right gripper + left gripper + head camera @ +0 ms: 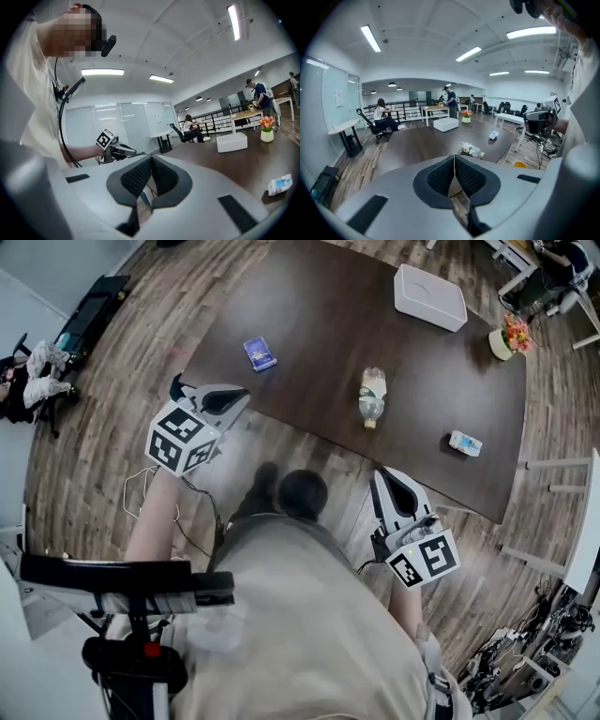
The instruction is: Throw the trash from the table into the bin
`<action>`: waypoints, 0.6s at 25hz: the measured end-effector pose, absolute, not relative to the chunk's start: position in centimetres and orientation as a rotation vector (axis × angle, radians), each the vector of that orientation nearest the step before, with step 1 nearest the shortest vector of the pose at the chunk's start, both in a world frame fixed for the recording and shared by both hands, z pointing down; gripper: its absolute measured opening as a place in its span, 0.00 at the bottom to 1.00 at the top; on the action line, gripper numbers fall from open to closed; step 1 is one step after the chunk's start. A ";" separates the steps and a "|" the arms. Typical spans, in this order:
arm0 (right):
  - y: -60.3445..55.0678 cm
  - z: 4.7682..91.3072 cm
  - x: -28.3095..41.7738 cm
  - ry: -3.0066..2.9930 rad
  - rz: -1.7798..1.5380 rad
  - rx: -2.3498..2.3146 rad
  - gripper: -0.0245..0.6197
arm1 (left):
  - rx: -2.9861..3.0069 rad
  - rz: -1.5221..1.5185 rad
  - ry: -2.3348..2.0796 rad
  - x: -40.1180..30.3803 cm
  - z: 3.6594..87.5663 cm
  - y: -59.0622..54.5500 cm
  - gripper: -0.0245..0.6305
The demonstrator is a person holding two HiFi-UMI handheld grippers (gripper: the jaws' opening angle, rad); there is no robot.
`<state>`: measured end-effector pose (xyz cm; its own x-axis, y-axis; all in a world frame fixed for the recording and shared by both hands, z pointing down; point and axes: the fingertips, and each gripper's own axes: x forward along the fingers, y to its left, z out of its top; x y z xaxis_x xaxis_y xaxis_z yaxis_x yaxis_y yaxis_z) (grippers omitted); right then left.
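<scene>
**Left gripper**: white shell, black ribbed pads, marker cube with black-and-white squares. Jaws closed pad to pad, nothing between them. It is held off the near edge of the table.

**Right gripper**: same build. Jaws pressed together, empty. It is held beside the person's body, short of the table edge.

**Dark brown wooden table**: it bears all the items below.

**Crumpled clear plastic bottle with a pale label**: lies on its side near the table's near edge. Label print is too small to read. In the left gripper view the bottle shows just above and right of the closed tips, lying beyond them and well apart. It is also well apart from the right gripper.

**Small blue rectangular packet**: lies flat beyond the left gripper's tips, not touched. Its markings are unreadable.

**Small white-and-blue wrapper**: lies near the table's right corner, beyond the right gripper. Its print is illegible.

**White rectangular box**: at the far side.

**Pot of orange and pink flowers**: at the far right edge.
</scene>
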<state>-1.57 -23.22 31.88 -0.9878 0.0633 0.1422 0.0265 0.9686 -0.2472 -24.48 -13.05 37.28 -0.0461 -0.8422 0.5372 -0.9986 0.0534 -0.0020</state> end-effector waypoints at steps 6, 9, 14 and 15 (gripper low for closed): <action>-23.1 31.7 -7.5 -2.936 0.360 0.028 0.05 | 1.748 0.515 -1.923 -33.6 42.0 -13.6 0.06; -22.3 31.8 -11.8 -2.911 0.362 0.046 0.05 | 1.747 0.532 -1.878 -38.0 44.3 -14.6 0.06; -20.8 32.2 -17.8 -2.873 0.374 0.074 0.05 | 1.825 0.774 -1.731 -43.3 48.0 -15.9 0.06; -20.6 32.4 -18.6 -2.864 0.381 0.083 0.05 | 1.855 0.839 -1.694 -44.0 48.5 -16.2 0.06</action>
<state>-18.61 -20.59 32.40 -0.9671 -0.0230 0.2535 -0.0884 0.9642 -0.2500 -44.03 -16.24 48.50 0.0420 -0.6925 0.7202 -0.9926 -0.1112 -0.0491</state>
